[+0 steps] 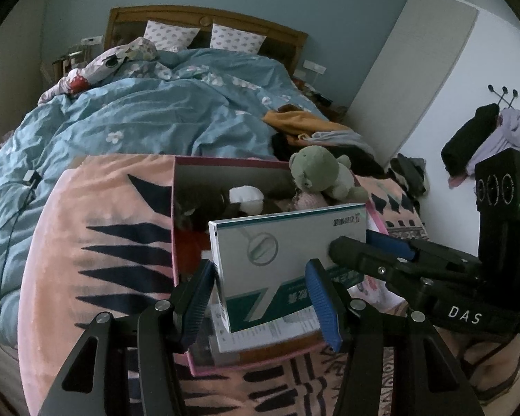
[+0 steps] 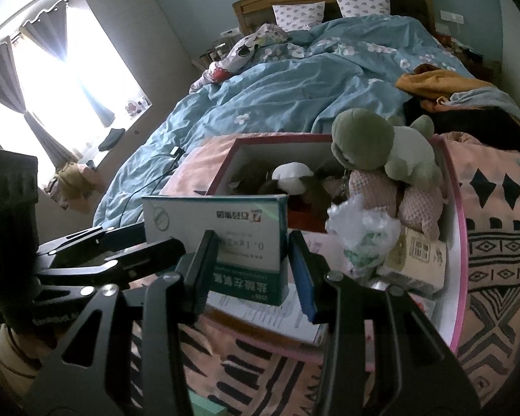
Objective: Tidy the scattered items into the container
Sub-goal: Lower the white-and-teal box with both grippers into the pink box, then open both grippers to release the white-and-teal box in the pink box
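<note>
Both tools grip the medicine box [image 1: 277, 260]: left tool [image 1: 263, 298] at one end, right tool [image 2: 251, 270] at the other. The container [image 1: 225, 170] lies directly below and ahead of both tools, and the box's long axis runs across between them.

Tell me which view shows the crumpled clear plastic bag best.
The right wrist view: the crumpled clear plastic bag lies unobstructed inside the pink-rimmed cardboard box. In the left wrist view the white-and-green medicine carton hides it.
</note>
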`<state>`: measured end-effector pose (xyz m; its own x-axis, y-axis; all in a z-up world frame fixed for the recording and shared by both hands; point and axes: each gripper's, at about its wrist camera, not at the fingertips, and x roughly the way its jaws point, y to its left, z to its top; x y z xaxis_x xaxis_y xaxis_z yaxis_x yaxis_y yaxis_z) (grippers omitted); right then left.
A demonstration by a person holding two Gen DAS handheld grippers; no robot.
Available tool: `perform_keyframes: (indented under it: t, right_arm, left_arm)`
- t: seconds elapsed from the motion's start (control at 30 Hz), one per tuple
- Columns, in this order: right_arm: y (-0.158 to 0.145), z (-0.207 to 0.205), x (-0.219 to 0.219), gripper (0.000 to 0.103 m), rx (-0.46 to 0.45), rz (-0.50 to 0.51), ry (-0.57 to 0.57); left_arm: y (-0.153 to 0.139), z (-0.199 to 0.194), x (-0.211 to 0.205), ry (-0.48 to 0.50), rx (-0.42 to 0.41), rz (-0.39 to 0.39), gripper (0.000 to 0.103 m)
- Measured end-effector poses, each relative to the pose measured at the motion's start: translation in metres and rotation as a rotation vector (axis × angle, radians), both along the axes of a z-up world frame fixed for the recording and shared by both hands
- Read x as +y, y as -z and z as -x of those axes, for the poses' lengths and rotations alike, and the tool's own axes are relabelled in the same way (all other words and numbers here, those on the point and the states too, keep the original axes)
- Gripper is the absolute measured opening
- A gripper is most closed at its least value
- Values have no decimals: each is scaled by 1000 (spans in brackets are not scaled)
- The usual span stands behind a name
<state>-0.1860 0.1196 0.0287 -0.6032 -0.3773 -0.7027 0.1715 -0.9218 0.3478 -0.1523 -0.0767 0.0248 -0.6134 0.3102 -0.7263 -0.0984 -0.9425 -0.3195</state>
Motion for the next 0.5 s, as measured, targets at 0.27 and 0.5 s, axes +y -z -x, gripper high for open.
perform_keyframes:
  t: [0.27, 0.5]
  right_arm:
    - [5, 17, 3, 44, -2, -8, 7]
    - [12, 35, 8, 44, -12, -10, 19]
  left_arm:
    - [7, 20, -1, -11, -17, 9, 55]
    - [12, 38, -3, -28, -23, 5, 55]
